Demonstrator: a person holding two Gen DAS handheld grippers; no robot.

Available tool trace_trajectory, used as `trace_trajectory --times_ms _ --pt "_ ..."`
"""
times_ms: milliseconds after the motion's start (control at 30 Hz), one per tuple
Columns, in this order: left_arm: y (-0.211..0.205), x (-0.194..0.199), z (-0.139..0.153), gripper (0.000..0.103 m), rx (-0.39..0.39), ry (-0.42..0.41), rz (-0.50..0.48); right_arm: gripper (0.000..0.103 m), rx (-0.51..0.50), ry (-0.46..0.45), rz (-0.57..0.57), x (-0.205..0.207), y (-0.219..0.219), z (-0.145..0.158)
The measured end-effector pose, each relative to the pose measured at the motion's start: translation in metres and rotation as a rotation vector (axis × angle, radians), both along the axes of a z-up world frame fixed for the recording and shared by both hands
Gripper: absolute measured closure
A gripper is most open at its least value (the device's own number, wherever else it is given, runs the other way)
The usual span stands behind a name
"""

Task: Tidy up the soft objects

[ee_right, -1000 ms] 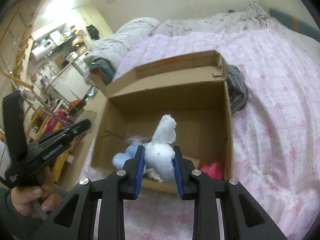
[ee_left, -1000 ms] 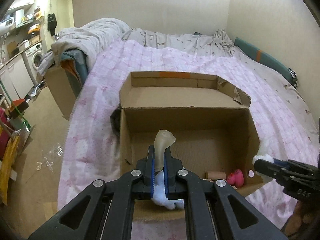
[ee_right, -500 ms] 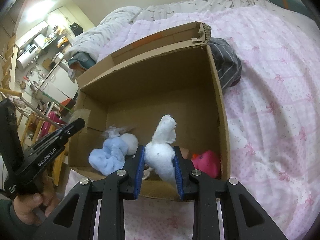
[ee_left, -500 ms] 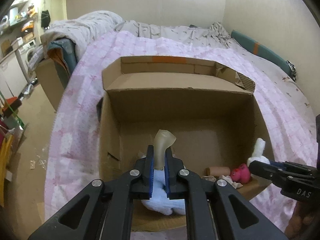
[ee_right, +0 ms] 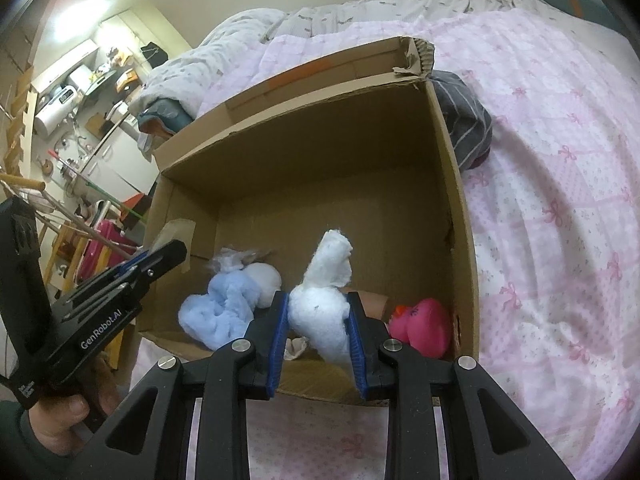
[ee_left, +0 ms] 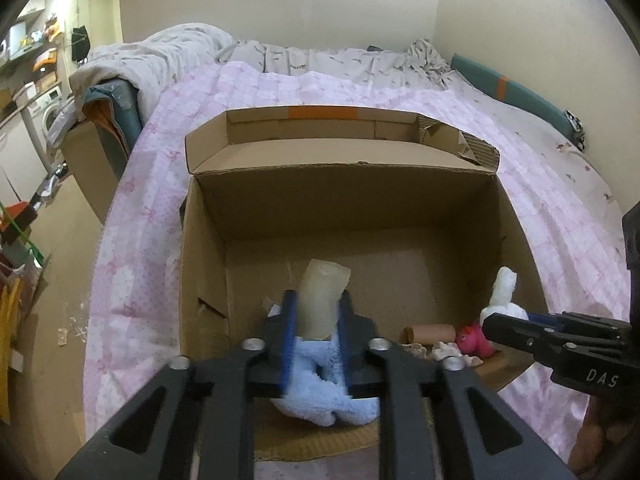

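An open cardboard box [ee_left: 340, 168] [ee_right: 320, 152] sits on a pink quilt. My left gripper [ee_left: 318, 300] [ee_right: 176, 250] hangs over the box's near left corner. Its jaws are opening, and a beige soft tube [ee_left: 326, 280] stands upright between the pads, still touching both. Under it a light blue plush [ee_left: 324, 392] [ee_right: 224, 312] lies on the box floor. My right gripper [ee_right: 318, 300] [ee_left: 490, 322] is shut on a white fluffy plush [ee_right: 332, 256] [ee_left: 504, 288] over the near right corner. A pink toy [ee_right: 424, 324] [ee_left: 474, 340] lies in that corner.
A cardboard roll [ee_left: 430, 334] and small scraps lie on the box floor. A grey striped garment [ee_right: 464, 120] lies against the box's far right corner. A crumpled duvet [ee_left: 160, 56] heaps at the bed's left. A hand [ee_right: 60, 412] holds the left gripper.
Both grippers came down lower over the box front. The left jaws parted and the squeezed beige tube sprang wider. The right gripper keeps its grip on the white plush.
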State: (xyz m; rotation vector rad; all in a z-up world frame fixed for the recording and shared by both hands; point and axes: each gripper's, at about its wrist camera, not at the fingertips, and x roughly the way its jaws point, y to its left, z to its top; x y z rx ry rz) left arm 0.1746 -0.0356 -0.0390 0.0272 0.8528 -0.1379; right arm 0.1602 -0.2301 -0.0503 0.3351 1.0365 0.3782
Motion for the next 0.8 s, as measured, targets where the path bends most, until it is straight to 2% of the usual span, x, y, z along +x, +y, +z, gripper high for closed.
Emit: trace_trajectory --times_ms 200,267,333,433,500,533,567,600,633,700,800 --pt "-0.004 -0.004 0.003 0.073 0.012 -0.015 -0.014 0.074 0.007 -0.004 -0.01 -0.001 0.0 0.0" --pt "-0.004 -0.005 0.004 0.056 0.015 -0.022 -0.011 0.074 0.009 -0.007 -0.012 -0.002 -0.001 0.0" --pt "-0.004 -0.007 0.007 0.044 0.018 -0.039 0.0 0.074 0.009 -0.011 -0.013 -0.002 -0.002 0.0" --pt "-0.004 -0.01 0.012 0.041 0.006 -0.06 -0.005 0.074 0.013 -0.013 -0.016 -0.001 -0.002 0.001" --pt "-0.006 -0.012 0.013 0.038 0.034 -0.075 -0.007 0.071 0.02 -0.016 -0.02 -0.001 -0.003 0.002" --pt "-0.008 -0.012 0.014 0.037 0.047 -0.081 -0.006 0.064 0.025 -0.019 -0.024 -0.001 -0.003 0.002" --pt "-0.009 -0.013 0.015 0.037 0.06 -0.086 -0.004 0.032 0.034 -0.025 -0.032 -0.001 -0.004 0.004" --pt "-0.009 -0.013 0.016 0.037 0.065 -0.09 -0.003 0.016 0.038 -0.032 -0.044 -0.002 -0.006 0.006" --pt "-0.009 -0.014 0.017 0.037 0.069 -0.095 -0.001 0.005 0.048 -0.05 -0.063 -0.003 -0.008 0.009" --pt "-0.008 -0.016 0.02 0.037 0.081 -0.103 0.012 0.005 0.077 -0.104 -0.097 -0.008 -0.014 0.018" --pt "-0.004 -0.019 0.027 0.037 0.07 -0.123 0.026 0.004 0.098 -0.125 -0.1 -0.009 -0.017 0.024"
